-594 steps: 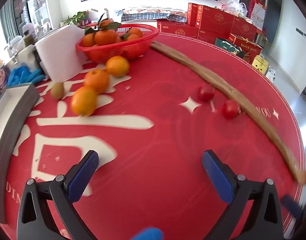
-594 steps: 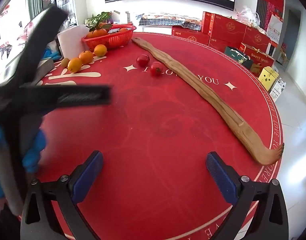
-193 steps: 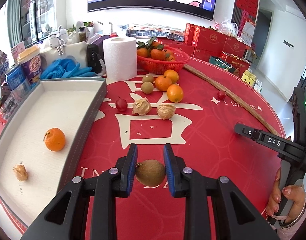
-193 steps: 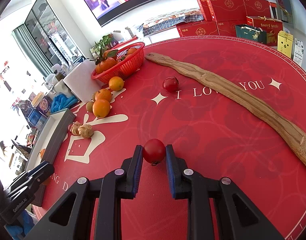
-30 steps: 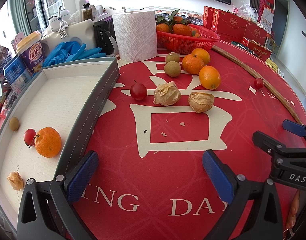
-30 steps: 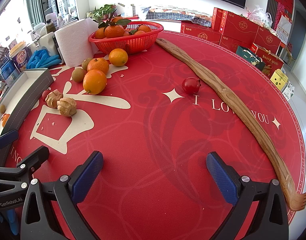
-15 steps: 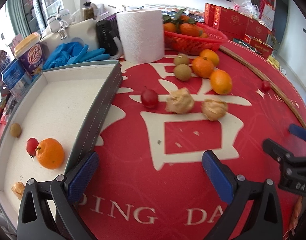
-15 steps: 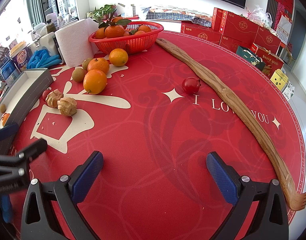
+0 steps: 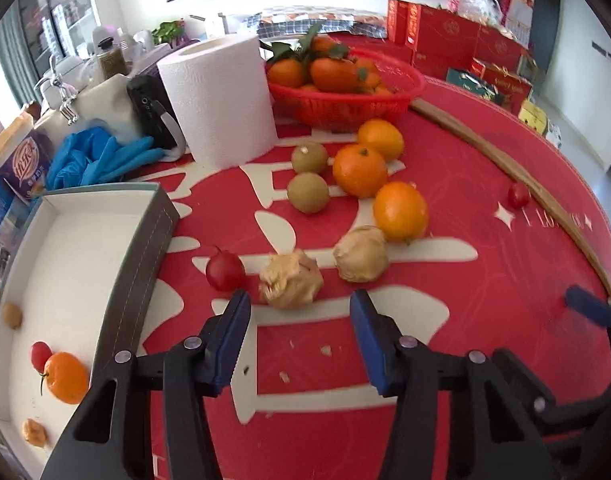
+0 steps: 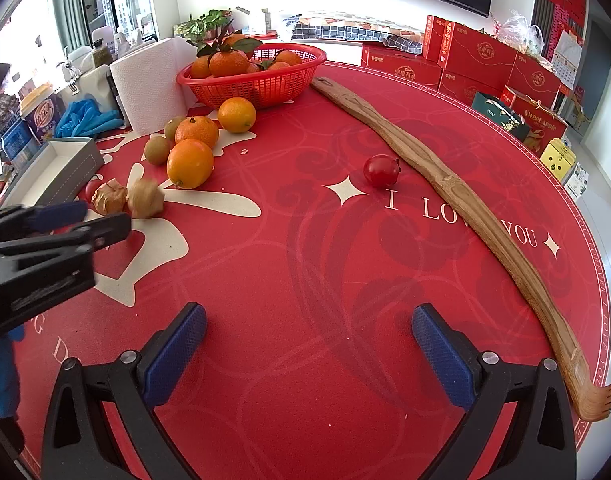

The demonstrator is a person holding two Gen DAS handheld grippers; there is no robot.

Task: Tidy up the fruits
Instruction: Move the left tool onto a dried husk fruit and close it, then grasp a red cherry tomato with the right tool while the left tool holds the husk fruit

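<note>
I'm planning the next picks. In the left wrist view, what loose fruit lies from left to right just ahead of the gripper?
Cherry tomato → nearer husked fruit → second husked fruit → orange.

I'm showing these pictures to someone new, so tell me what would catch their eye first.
The red basket heaped with leafy oranges stands at the far side of the red table, with loose oranges and brown fruits spilled in front of it. A long wooden back scratcher curves along the table's right side, a small red fruit beside it. On the left, a grey tray holds a few sorted fruits.
</note>
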